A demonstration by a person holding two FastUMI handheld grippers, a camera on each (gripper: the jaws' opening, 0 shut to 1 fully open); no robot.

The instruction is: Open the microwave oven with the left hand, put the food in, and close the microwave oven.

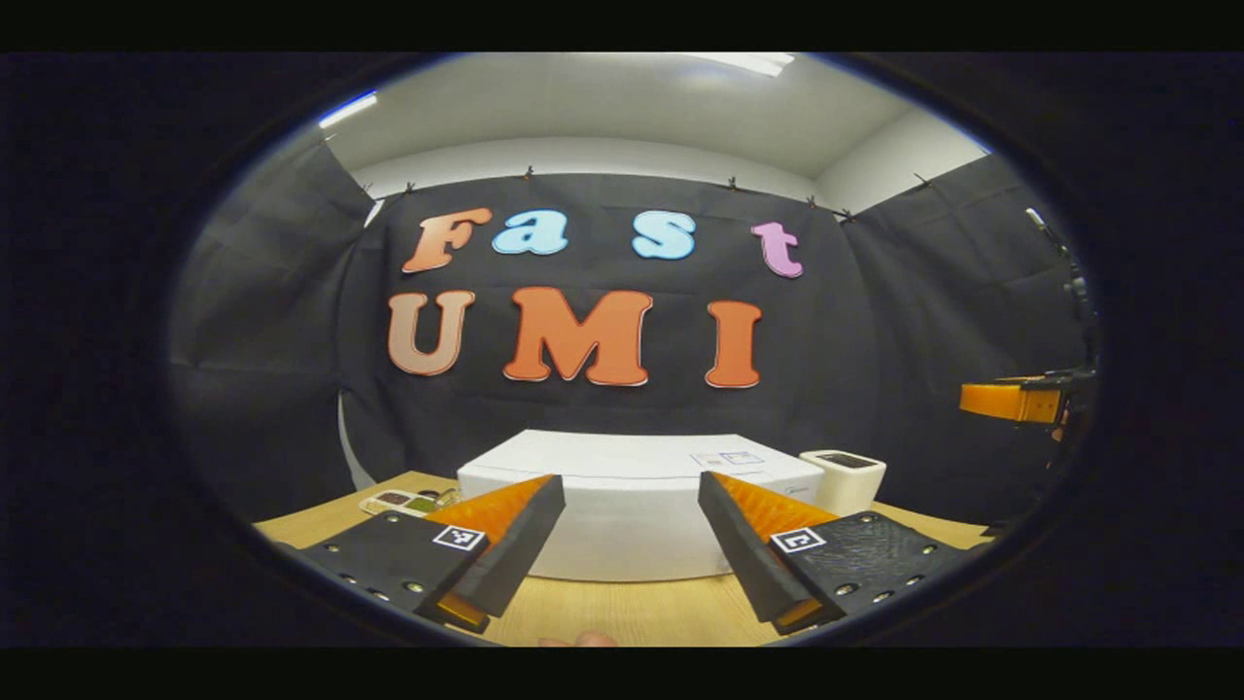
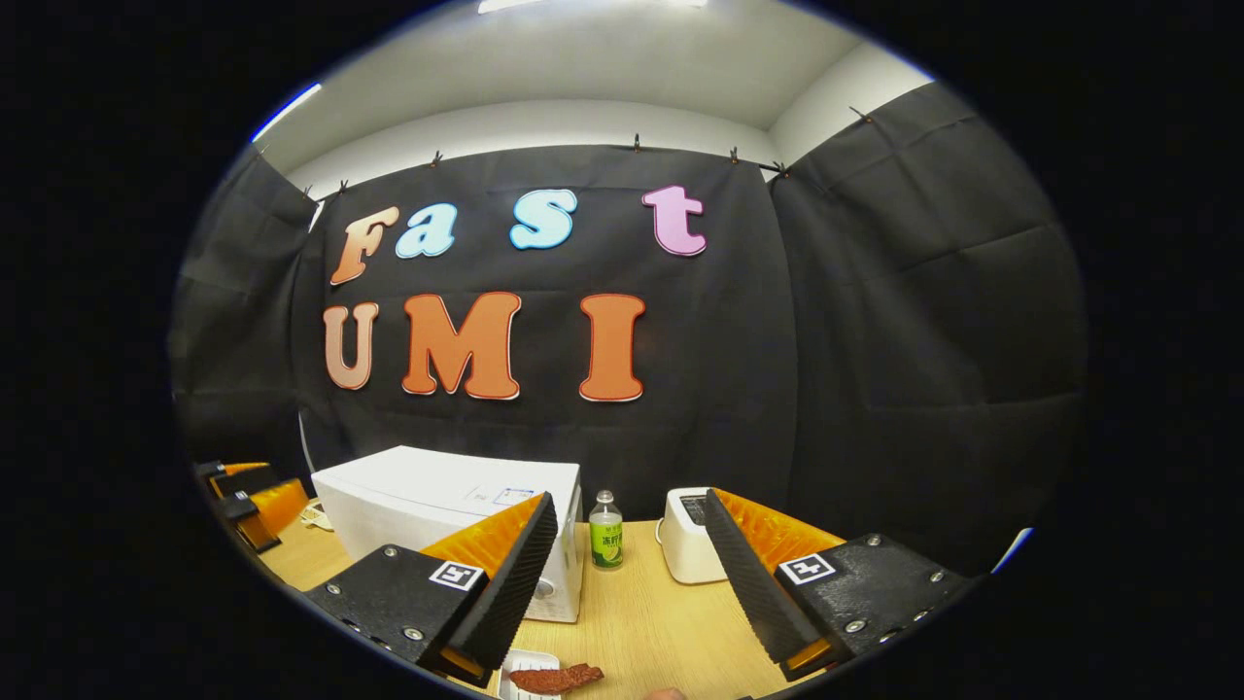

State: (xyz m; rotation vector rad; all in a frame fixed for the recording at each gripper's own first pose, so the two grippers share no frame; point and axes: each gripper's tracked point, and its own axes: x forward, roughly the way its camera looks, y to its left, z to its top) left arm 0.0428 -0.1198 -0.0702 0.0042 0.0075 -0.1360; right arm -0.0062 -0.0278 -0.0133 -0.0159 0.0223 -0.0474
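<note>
Left hand-held gripper (image 1: 630, 530): jaws spread wide, nothing between them, hovering above the near tabletop (image 1: 632, 612) and facing the microwave (image 1: 622, 506). Right hand-held gripper (image 2: 630, 549): likewise released and empty, held to the right of the microwave, above the food (image 2: 556, 678).

Microwave: one white box, standing far centre on the tabletop, door closed as far as can be seen. Judged heavy and rigid; the body should stay put under a door pull. No handle can be made out from here; in the right gripper view a round knob sits low on the front's right side, so the door probably opens from its edge beside that panel.

Food: one reddish-brown strip lying on a small white tray (image 2: 525, 671) at the near edge, before the microwave's right corner. Judged light, possibly soft or greasy; take hold of the tray rim, not the strip.

Other items, one each: bottle (image 2: 606, 530), toaster (image 2: 688, 549), a flat packet (image 1: 403, 503) left of the microwave
</note>
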